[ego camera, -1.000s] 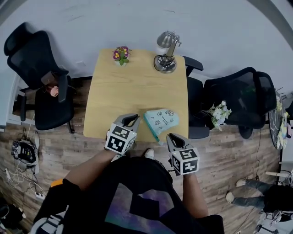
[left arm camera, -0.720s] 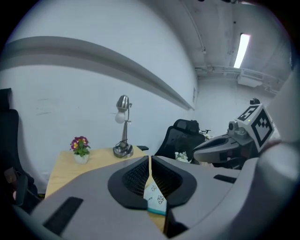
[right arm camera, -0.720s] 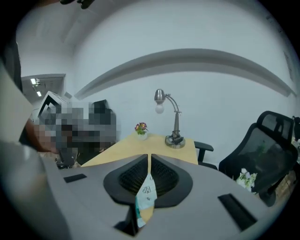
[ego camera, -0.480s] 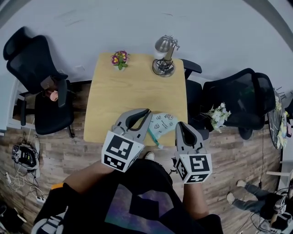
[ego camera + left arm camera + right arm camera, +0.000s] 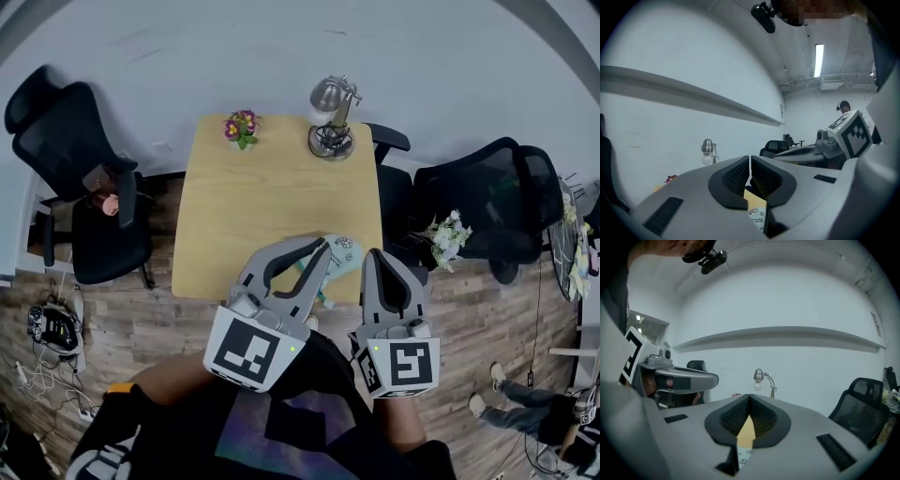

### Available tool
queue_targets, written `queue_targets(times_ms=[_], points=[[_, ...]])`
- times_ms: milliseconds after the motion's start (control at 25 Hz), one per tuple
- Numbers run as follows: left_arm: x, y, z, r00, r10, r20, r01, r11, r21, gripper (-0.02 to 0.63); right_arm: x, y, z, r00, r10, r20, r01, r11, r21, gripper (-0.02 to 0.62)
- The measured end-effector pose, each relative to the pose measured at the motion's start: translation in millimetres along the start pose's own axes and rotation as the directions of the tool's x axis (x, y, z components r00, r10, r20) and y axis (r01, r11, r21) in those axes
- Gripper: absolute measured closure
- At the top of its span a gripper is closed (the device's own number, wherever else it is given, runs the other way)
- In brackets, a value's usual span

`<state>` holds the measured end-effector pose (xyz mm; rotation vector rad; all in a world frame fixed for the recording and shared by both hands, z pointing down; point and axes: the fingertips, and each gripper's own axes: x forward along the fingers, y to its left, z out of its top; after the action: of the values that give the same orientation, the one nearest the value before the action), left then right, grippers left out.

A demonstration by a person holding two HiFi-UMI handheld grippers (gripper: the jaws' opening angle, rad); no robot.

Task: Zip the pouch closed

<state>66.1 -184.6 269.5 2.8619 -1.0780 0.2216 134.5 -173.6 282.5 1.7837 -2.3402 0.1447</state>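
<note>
The pouch, pale teal with small cartoon prints and lines of lettering too small to read, lies flat on the light wooden counter close to its near right corner, just in from the near edge; the two tools above hide most of it. The left hand-held gripper hangs over the near edge with its tips above the pouch's left part. In the left gripper view its ribbed black pads are shut to a hairline slit with nothing between them, and a strip of counter and the printed pouch show below. The right hand-held gripper is held beside it over the near right corner. In the right gripper view its jaws meet at the tips, empty, with a wedge of counter and a sliver of pouch beneath. Neither tool touches the pouch. Each one carries a cube with black-and-white square markers, which bear patterns and no words. At the far left corner of the counter stands a small pot of pink and yellow flowers, and at the far right corner a chrome desk lamp. Black office chairs stand off the left edge and the right edge, with a bunch of white flowers by the right one.
</note>
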Motion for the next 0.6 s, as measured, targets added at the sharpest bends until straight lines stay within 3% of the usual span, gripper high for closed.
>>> queue_targets(times_ms=[240, 600], points=[[-3.7, 0.1, -7.9, 1.0, 0.018, -0.011, -0.018, 1.0, -0.005, 0.588, -3.2, 12.2, -8.0, 0.999, 0.032, 0.016, -0.033, 0.998, 0.058, 0.579], [-2.4, -7.4, -23.4, 0.999, 0.018, -0.036, -0.017, 1.0, 0.008, 0.589, -5.3, 16.7, -29.3, 0.999, 0.033, -0.02, -0.032, 0.998, 0.05, 0.581]])
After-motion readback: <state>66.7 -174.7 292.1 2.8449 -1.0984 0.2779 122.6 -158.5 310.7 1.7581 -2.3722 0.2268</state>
